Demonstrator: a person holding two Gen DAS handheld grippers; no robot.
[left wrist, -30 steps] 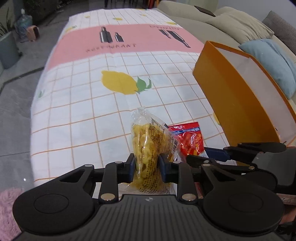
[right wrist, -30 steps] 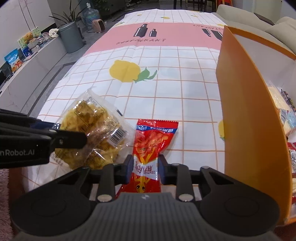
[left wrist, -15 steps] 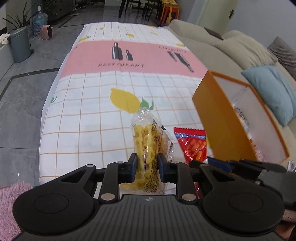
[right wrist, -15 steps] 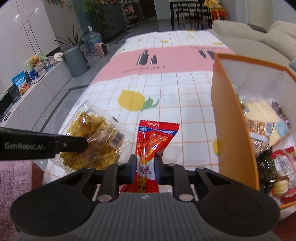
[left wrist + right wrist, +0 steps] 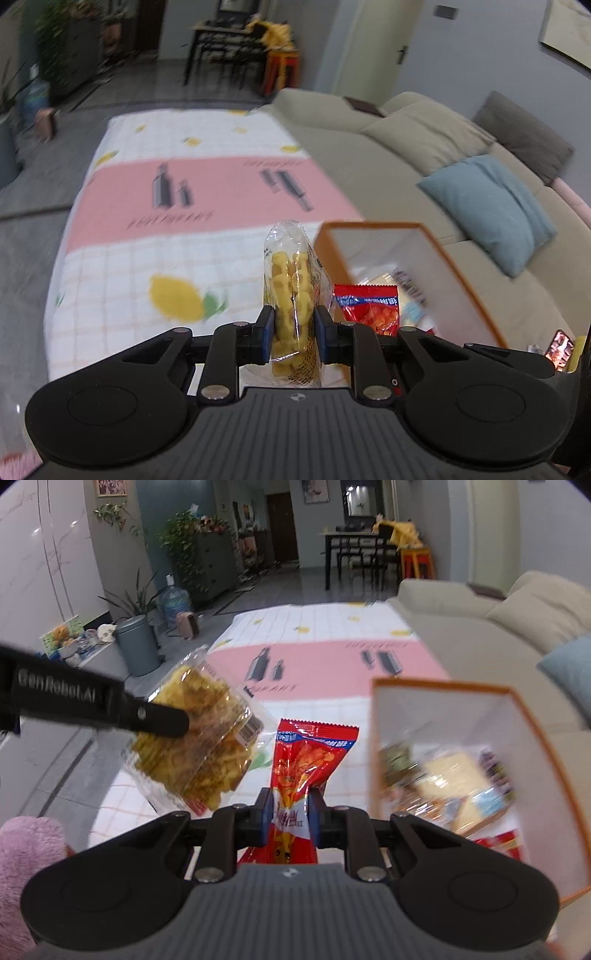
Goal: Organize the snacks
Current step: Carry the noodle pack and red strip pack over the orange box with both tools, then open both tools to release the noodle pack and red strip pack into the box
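My left gripper (image 5: 293, 332) is shut on a clear bag of yellow snacks (image 5: 291, 288) and holds it upright in the air above the table. My right gripper (image 5: 290, 814) is shut on a red snack packet (image 5: 306, 760), also lifted. In the right wrist view the yellow bag (image 5: 199, 738) hangs to the left in the left gripper's fingers (image 5: 159, 720). The orange box (image 5: 480, 775) with several snacks inside stands to the right; it also shows in the left wrist view (image 5: 417, 266), just right of both packets.
The table wears a white checked cloth (image 5: 155, 229) with a pink band and lemon prints. A beige sofa (image 5: 424, 140) with a blue cushion (image 5: 491, 210) lies right of the table. A pink fluffy rug (image 5: 26, 849) is at the lower left.
Both grippers have risen well above the table with their packets and tilted up. The orange box now sits lower in view and its inside shows.
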